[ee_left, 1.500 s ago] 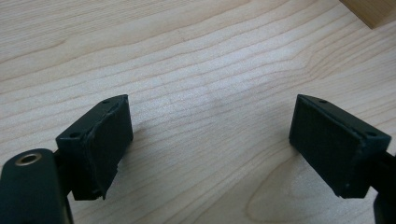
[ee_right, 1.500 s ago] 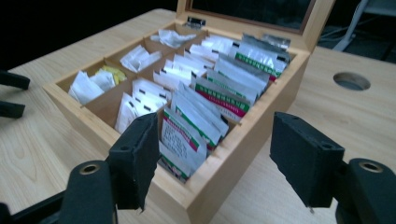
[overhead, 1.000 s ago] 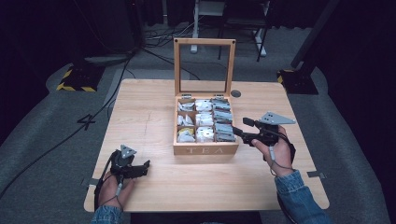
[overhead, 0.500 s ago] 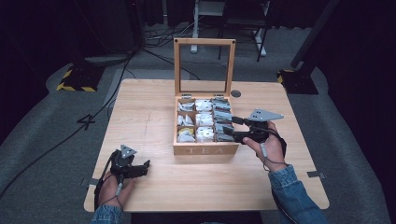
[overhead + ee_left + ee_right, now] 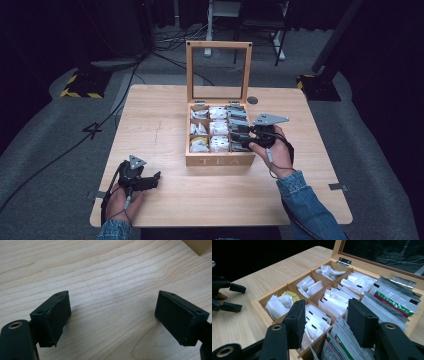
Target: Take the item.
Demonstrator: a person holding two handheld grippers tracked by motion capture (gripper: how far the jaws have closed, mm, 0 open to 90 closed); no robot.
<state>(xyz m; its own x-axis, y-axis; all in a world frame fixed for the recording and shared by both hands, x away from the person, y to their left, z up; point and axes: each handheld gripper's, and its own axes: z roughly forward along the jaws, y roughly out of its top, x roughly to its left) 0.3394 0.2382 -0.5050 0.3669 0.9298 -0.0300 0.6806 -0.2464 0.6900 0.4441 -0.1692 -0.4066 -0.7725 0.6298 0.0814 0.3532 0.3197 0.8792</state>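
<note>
the wooden tea box [image 5: 220, 160] stands mid-desk [image 5: 160, 120] with its glass lid [image 5: 218, 70] upright at the back. inside, dividers split it into compartments packed with white sachets [image 5: 329, 306], a yellow one [image 5: 291, 295] in the near-left cell, and foil packets [image 5: 387, 303] along the right row. the right tool [image 5: 236, 139] hovers over the box's right side, jaws spread and holding nothing, above the packets. the left tool [image 5: 152, 180] sits low over bare wood near the front-left edge, well apart from the box, jaws spread wide and empty. a dark round grommet [image 5: 252, 100] lies beside the lid's base.
</note>
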